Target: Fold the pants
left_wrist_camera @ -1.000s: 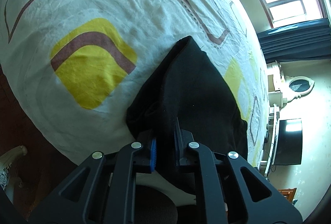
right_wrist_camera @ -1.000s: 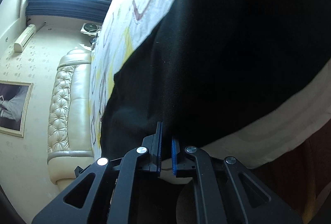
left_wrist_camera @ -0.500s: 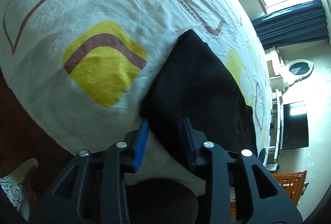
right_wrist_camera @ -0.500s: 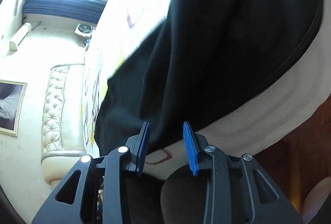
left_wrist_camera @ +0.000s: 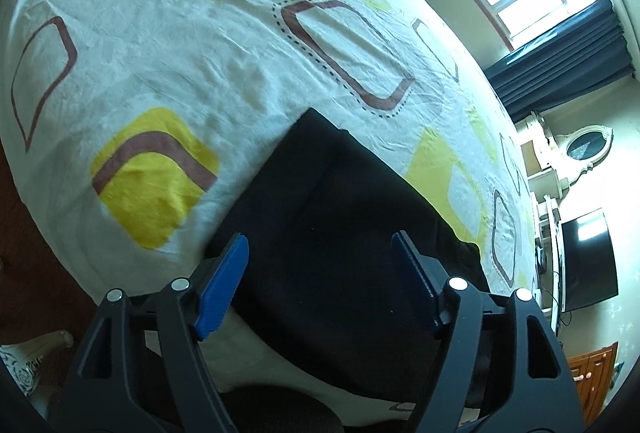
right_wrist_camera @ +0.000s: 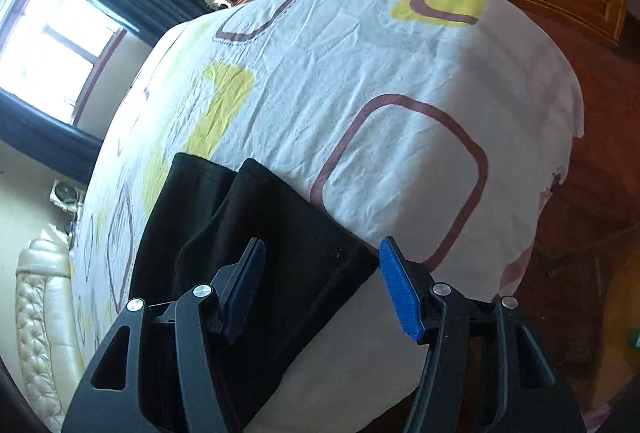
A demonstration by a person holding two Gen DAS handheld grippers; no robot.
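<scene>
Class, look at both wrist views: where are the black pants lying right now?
The black pants lie folded on the patterned bedsheet near the bed's front edge, just beyond each open hand-held gripper, in the lower middle of both views.

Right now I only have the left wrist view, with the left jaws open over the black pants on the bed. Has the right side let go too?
Observer: Yes. The right gripper has just been opening its jaws, and its blue pads stand clear of the pants.
Operator: How does the far end look from there?
Observer: Two rounded ends lie side by side with a notch between them.
Operator: Anything beside the bed that I can't see?
Observer: A cream tufted sofa stands close along the bed's left side in the right wrist view.
</scene>
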